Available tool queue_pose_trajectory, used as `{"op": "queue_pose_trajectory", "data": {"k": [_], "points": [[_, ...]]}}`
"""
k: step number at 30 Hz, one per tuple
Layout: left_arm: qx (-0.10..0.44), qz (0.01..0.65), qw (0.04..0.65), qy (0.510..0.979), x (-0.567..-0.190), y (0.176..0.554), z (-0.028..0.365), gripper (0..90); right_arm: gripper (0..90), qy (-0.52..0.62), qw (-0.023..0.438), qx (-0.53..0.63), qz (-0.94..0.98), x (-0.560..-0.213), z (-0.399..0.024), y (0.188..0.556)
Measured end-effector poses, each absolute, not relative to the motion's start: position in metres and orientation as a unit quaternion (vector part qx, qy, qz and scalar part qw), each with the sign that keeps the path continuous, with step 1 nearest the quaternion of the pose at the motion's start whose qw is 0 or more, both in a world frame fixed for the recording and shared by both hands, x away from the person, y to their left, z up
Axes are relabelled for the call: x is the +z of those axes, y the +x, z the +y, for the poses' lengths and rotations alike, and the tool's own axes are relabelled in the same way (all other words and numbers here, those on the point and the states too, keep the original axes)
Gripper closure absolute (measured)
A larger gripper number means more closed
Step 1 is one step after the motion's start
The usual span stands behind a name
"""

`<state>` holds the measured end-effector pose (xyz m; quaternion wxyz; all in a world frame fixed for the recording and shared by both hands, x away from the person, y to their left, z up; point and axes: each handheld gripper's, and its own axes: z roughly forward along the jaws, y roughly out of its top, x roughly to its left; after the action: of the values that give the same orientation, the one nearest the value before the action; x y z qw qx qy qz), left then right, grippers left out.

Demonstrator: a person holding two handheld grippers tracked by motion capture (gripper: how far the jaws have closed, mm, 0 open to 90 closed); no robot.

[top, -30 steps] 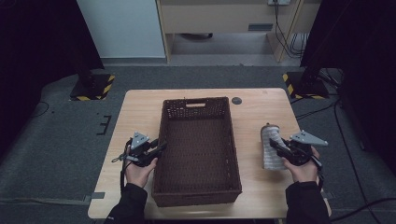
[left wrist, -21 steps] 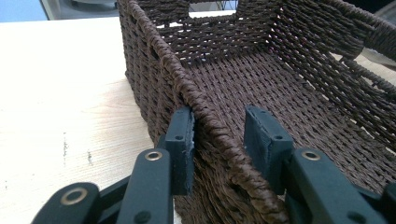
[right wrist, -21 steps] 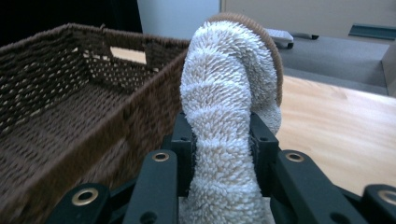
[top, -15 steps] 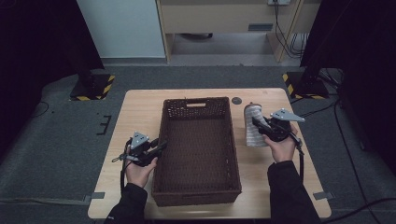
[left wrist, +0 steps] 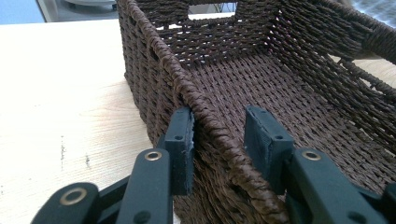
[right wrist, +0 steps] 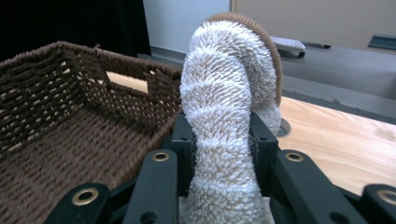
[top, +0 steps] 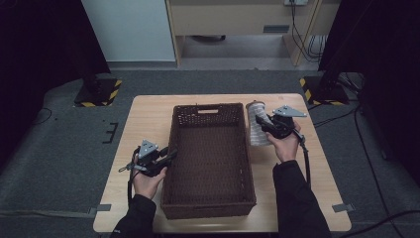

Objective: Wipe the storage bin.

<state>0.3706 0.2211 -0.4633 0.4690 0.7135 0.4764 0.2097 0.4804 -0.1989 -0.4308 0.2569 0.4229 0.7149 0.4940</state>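
**Towel carried up beside the basket's far end**

High view: the right gripper (top: 267, 125) has travelled from the near right part of the surface (top: 148, 116), where it was a second ago, up along the basket's right wall, and now sits level with the far end of the basket (top: 210, 198). The rolled towel (top: 256, 130) has come with it, pinched between the fingers and lying just outside the right rim, not yet over the inside. The left gripper (top: 171, 154) has kept its place at the left wall, about midway along it.

Left gripper view: the fingers (left wrist: 180, 144) straddle the basket (left wrist: 299, 93) rim, one outside the wall and one inside. The outer finger lies against the weave; the inner one stands a little clear, so I cannot tell whether they truly clamp the rim or only bracket it. Either way, this hand looks set to steady the basket.

Right gripper view: the fingers (right wrist: 183, 140) are closed on the towel (right wrist: 224, 102), squeezing its middle so the pile bulges above them. The basket (right wrist: 56, 116) lies open to the left of the fingers.

My reading: the carry is mostly done; what remains is a short sideways move over the rim and a release inside.
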Motion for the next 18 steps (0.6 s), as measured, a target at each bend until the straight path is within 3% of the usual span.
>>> {"op": "queue_pose_trajectory", "data": {"k": [7, 18], "points": [[0.21, 0.476, 0.469, 0.714, -0.463, 0.371, 0.221, 62.0, 71.1, 0.418, 0.24, 0.478, 0.734, -0.449, -0.183, 0.498], [0.208, 0.474, 0.469, 0.715, -0.463, 0.371, 0.221, 61.7, 72.0, 0.445, 0.177, 0.437, 0.761, -0.512, -0.173, 0.512]]}}
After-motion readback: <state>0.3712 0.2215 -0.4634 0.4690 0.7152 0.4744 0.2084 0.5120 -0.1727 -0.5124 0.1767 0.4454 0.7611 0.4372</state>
